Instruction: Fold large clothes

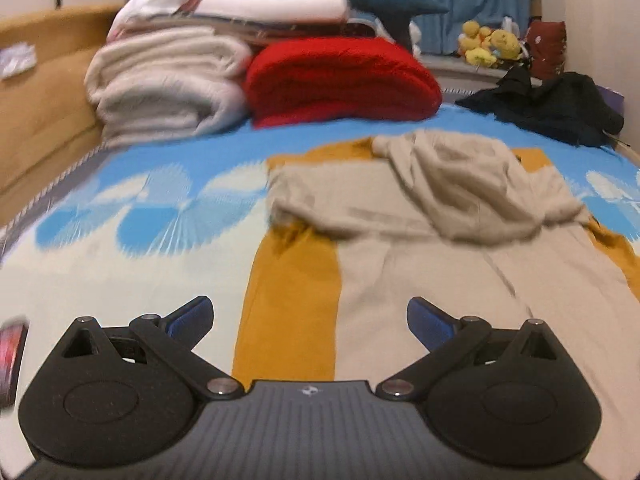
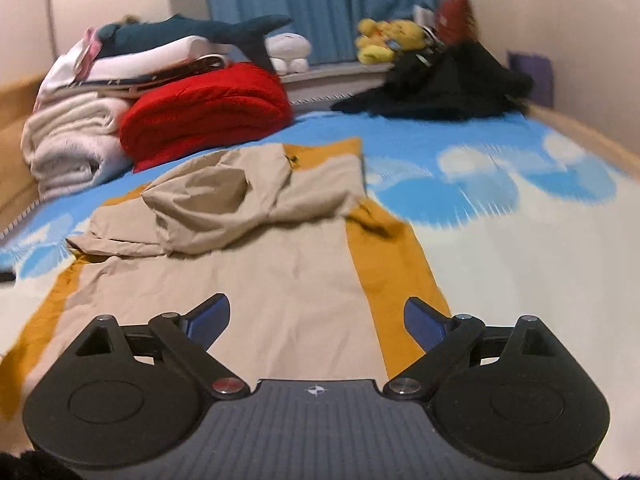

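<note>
Both tongs are released and grasp nothing: the left tongs [image 1: 310, 318] over the garment's near left edge, the right tongs [image 2: 317, 316] over its near right. The beige and mustard garment [image 1: 400, 280] lies along the bed [image 1: 120, 264], its far end bunched, probably needing smoothing. Folded blankets [image 1: 340, 80] sit far off, out of the way.

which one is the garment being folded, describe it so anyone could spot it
On the blue and white bed, look at the middle, in front of the red blanket. The garment lies spread there, beige with mustard side strips, its far end bunched up. The black clothes sit heaped far off.
</note>
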Demonstrator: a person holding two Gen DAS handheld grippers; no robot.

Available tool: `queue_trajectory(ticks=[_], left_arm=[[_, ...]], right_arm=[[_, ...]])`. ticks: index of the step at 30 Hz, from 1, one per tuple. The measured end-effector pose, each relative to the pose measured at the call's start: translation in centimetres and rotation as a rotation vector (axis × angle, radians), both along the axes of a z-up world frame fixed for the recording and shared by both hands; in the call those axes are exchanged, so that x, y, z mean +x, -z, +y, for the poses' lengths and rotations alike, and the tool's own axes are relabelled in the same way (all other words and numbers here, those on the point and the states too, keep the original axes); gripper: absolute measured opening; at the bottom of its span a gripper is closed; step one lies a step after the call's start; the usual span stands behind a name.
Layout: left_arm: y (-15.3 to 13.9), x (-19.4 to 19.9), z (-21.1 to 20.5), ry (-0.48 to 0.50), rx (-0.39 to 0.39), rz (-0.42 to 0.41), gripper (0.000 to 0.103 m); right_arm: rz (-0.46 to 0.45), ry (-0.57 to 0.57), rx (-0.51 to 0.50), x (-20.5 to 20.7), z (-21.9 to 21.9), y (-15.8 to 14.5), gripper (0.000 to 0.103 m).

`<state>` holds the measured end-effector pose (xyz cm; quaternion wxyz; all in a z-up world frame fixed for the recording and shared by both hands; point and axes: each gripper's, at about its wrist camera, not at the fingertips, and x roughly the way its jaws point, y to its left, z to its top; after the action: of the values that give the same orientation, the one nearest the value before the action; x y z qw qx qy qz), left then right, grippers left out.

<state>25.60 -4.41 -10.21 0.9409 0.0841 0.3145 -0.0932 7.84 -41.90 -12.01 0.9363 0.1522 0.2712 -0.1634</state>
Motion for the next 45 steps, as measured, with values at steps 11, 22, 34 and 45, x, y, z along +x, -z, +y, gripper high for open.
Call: queue_trajectory(ticks=[11,22,34,45], left_arm=[[1.6,-9.0,6.2,-0.073,0.108,-0.013,0.103],[5.7,-8.3,6.0,-0.07,0.216,0.034,0.103],[8.9,-5.7,5.9,-0.066,0.219,0.12,0.103],[9.7,-4.4,6.0,-0.072,0.166,0.162,0.103]], right_arm=[[0.039,0.032,0.087,-7.2,1.0,0.6,0.095],[0.197,0.121,0.065,-7.1,-1.9,3.7,0.095],[0.33,0.259,0.152,-5.3,-6.9,7.0,0.095],[0.351,0.253,0.141,-5.2,-6.7,7.3,0.097]])
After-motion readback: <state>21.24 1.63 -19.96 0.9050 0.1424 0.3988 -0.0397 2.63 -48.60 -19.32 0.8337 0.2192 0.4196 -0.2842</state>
